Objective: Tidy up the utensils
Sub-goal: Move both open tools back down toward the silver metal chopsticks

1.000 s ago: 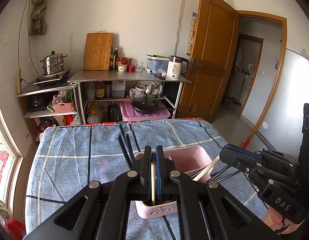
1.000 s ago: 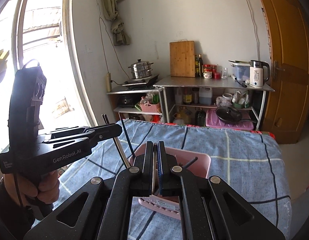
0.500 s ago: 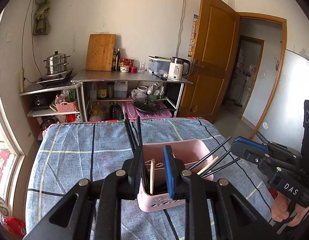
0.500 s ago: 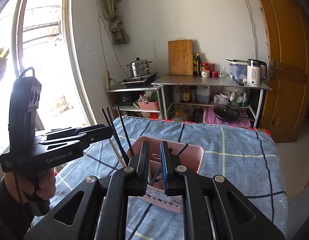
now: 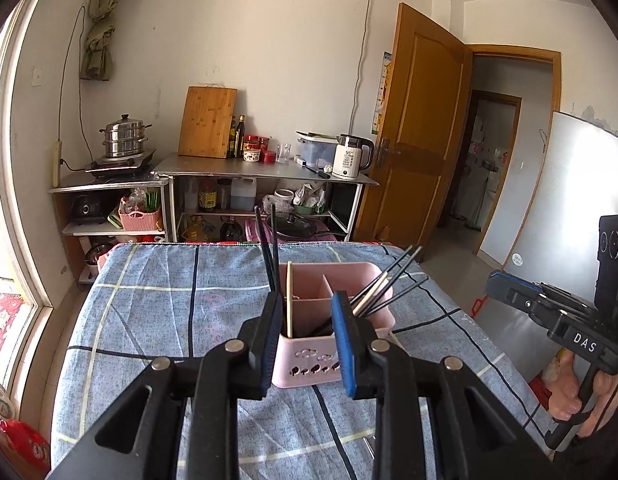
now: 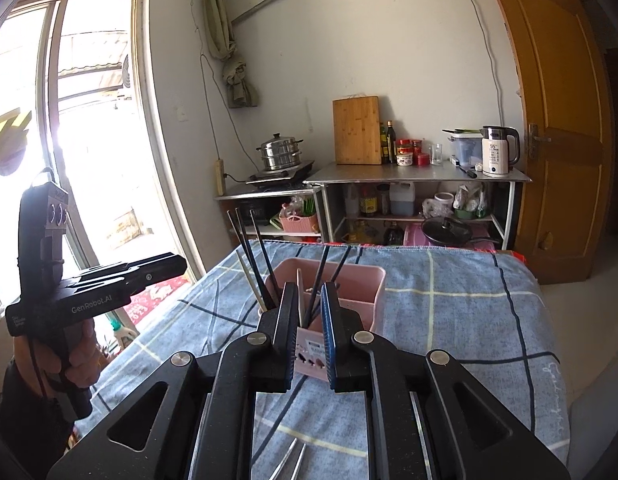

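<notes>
a bamboo cutting board (image 5: 207,122) leans on the far wall above a steel shelf unit (image 5: 265,170), a white kettle (image 5: 351,157) at its right end, a steamer pot (image 5: 123,138) to its left, a wooden door (image 5: 419,128) right.

The left gripper (image 5: 307,338) points forward and somewhat downward, its jaws a clear gap apart with nothing pressed between the pads; they have just been opening. The right gripper (image 6: 309,330) tilts down much the same, its jaws parted by a narrower gap, also empty. From the left wrist view the right gripper's body shows at the far right, held by the right hand (image 5: 569,392) (fingers wrapped round the handle). From the right wrist view the left hand (image 6: 75,356) grips the left gripper's handle at the far left.
</notes>
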A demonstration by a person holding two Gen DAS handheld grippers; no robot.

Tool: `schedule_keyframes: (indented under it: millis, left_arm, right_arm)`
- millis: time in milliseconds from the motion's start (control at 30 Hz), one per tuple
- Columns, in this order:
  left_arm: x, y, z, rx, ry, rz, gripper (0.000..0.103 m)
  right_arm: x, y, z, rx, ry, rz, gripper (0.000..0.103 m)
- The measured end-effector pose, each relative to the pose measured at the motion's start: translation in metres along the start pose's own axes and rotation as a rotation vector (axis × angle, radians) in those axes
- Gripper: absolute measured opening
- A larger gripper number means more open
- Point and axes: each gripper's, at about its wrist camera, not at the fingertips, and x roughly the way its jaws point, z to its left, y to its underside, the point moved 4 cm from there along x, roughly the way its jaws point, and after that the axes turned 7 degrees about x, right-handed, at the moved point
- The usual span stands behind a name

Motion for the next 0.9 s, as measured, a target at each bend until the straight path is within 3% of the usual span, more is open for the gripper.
schedule_keyframes:
  millis: [367, 900]
  left_arm:
    - [-0.025, 0.056, -0.026, 0.012, 0.011, 0.026, 0.032]
    - [-0.006, 0.110, -0.049, 0.004, 0.044, 0.141, 0.032]
  right_arm:
    - [-0.025, 0.055, -0.011, 0.029, 0.011, 0.053, 0.012]
    - [-0.002, 0.115, -0.021, 0.068, 0.026, 0.201, 0.012]
